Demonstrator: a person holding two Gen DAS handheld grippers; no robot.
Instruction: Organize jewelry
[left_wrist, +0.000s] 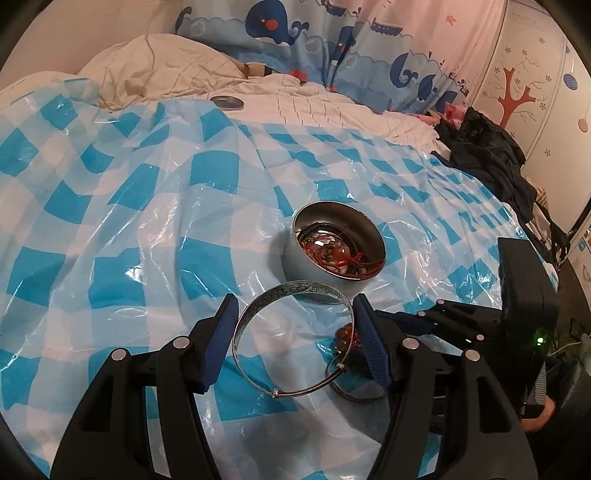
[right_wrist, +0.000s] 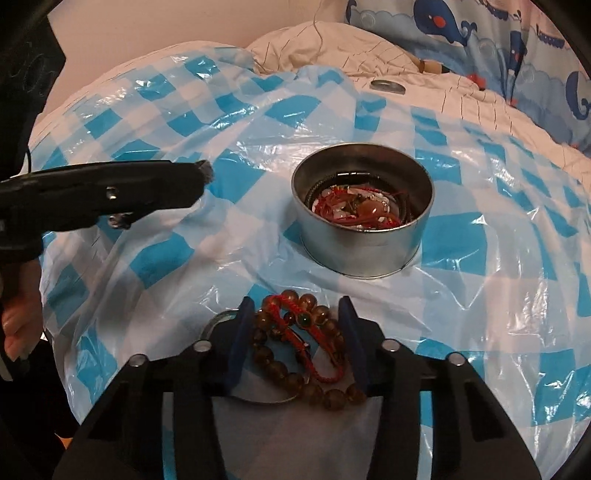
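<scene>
A round metal tin (left_wrist: 334, 278) with red cords and beads inside stands on the blue-checked plastic sheet; it also shows in the right wrist view (right_wrist: 364, 249). My left gripper (left_wrist: 295, 314) is shut on a silver bangle (left_wrist: 258, 306), held tilted just before the tin. A second silver bangle (left_wrist: 351, 395) lies on the sheet under it. My right gripper (right_wrist: 295, 314) stands open around a brown bead bracelet (right_wrist: 295, 376) tangled with a red cord bracelet (right_wrist: 317, 365), both lying on the sheet. The left gripper shows at the left in the right wrist view (right_wrist: 201, 177).
The tin's lid (left_wrist: 227, 102) lies on the white quilt beyond the sheet. Pillows and a whale-print curtain (left_wrist: 295, 29) are at the back. Dark clothes (left_wrist: 491, 155) lie at the bed's right edge.
</scene>
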